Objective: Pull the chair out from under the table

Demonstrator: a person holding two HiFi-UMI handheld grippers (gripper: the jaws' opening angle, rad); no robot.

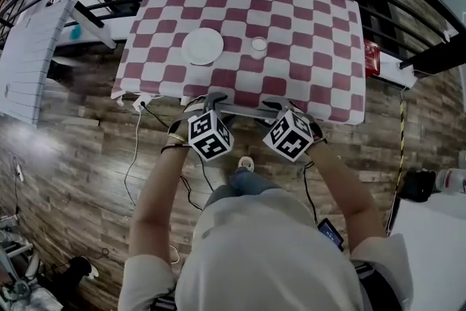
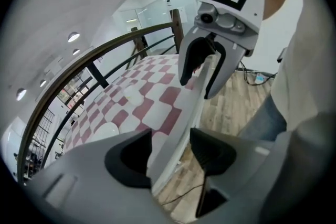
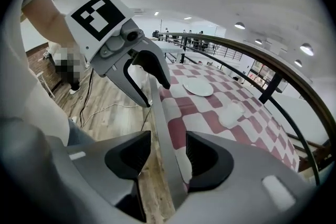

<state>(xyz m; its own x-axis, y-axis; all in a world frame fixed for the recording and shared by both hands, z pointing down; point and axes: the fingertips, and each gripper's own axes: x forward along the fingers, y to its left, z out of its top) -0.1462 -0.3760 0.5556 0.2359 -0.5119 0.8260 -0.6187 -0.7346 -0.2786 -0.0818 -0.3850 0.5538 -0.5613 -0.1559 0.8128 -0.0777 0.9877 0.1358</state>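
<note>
Here the chair (image 1: 244,111) shows only a grey top rail along the checked table's (image 1: 313,47) lower edge at mid-frame, its seat apparently tucked beneath. The left gripper (image 1: 211,100) and right gripper (image 1: 280,104) straddle the rail, jaws wide apart, unclamped. A white plate (image 1: 202,46) and small cup (image 1: 259,44) sit up-frame on the cloth

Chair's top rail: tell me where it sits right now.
Head view, bottom centre: the chair's grey top rail lies along the checkered table's near edge, between the open fingers of the left gripper and the right gripper.
</note>
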